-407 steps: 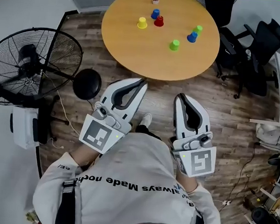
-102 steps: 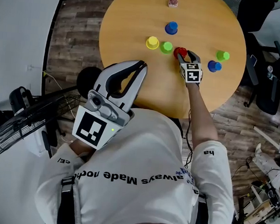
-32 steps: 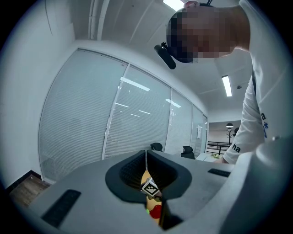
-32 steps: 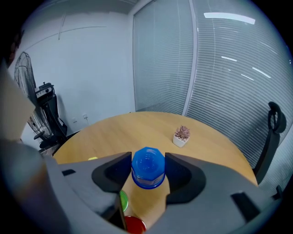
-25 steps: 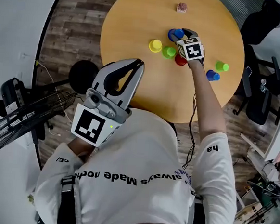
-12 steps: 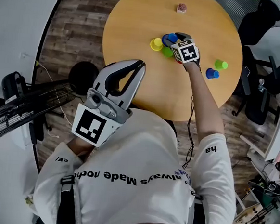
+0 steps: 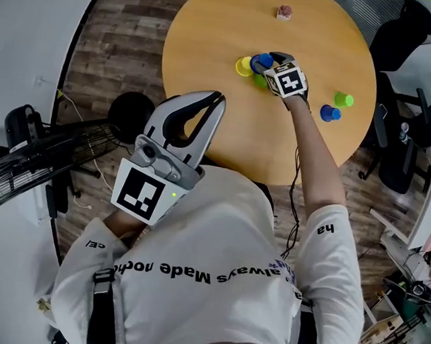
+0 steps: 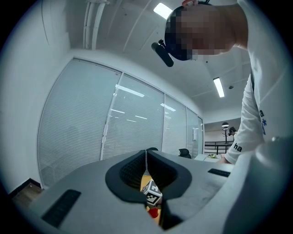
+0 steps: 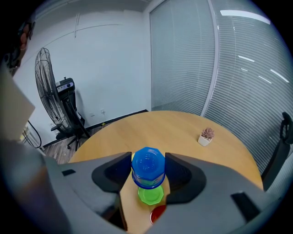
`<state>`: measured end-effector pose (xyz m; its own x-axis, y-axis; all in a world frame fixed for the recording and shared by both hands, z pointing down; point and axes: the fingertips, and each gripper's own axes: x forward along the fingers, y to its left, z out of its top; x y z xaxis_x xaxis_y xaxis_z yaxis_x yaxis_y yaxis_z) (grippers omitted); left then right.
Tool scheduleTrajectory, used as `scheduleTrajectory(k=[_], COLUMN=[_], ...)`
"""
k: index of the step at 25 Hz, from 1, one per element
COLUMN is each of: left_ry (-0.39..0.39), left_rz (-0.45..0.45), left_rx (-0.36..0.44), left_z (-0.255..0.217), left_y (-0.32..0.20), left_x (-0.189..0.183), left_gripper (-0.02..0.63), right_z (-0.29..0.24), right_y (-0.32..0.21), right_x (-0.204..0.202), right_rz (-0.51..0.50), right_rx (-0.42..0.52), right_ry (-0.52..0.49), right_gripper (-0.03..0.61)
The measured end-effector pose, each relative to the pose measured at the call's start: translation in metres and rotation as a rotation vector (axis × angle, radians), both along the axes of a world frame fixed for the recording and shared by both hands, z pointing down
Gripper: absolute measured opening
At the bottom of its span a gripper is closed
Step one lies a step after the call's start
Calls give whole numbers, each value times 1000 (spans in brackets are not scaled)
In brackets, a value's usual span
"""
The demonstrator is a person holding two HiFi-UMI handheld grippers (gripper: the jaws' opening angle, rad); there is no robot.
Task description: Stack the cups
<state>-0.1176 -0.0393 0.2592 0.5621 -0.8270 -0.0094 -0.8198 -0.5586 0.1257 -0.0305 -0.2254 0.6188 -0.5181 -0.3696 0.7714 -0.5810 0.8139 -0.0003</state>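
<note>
Office floorboards and slatted glass walls frame a round wooden table (image 7: 211,41), where a person in a white printed shirt reaches out with the right gripper (image 7: 269,63). Its jaws stand wide and are clamped on an upturned blue cup (image 9: 148,165), held directly over an upturned green cup (image 9: 150,195) on the tabletop; from these angles the two appear close, though whether they touch cannot be told. A red cup (image 9: 158,214) sits just on the near side of the green one, and a yellow cup (image 7: 244,66) stands just to the left of the group. Well apart to the right, a second blue cup (image 7: 328,113) and a second green cup (image 7: 344,99) stand close together. A small potted plant (image 7: 284,12) rests at the table's far edge. The left gripper (image 7: 220,98) is held back near the person's chest, jaws closed together and empty. A floor fan (image 7: 30,168) stands at left.
</note>
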Motion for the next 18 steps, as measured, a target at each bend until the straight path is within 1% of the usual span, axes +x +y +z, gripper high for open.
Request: scheduleTrajectory(k=[4, 8, 10, 14, 18], left_ry=[-1, -3, -5, -6, -2], left_rz=[-8, -12, -9, 10, 46], left_rx=[-2, -2, -1, 9, 23], left_z=[0, 0, 1, -1, -5], left_y=[0, 2, 3, 5, 6], left_x=[-4, -7, -6, -1, 11], left_gripper=[32, 32, 32, 32, 32], right_z=[5, 6, 2, -11, -28], right_y=[2, 3, 2, 4, 5], right_x=[-3, -5, -4, 2, 15], right_rz=[-8, -8, 1, 11, 33], right_rx=[-5, -4, 9, 32, 62], right_ry=[6, -8, -21, -47, -78], right_gripper=[244, 272, 275, 275, 275])
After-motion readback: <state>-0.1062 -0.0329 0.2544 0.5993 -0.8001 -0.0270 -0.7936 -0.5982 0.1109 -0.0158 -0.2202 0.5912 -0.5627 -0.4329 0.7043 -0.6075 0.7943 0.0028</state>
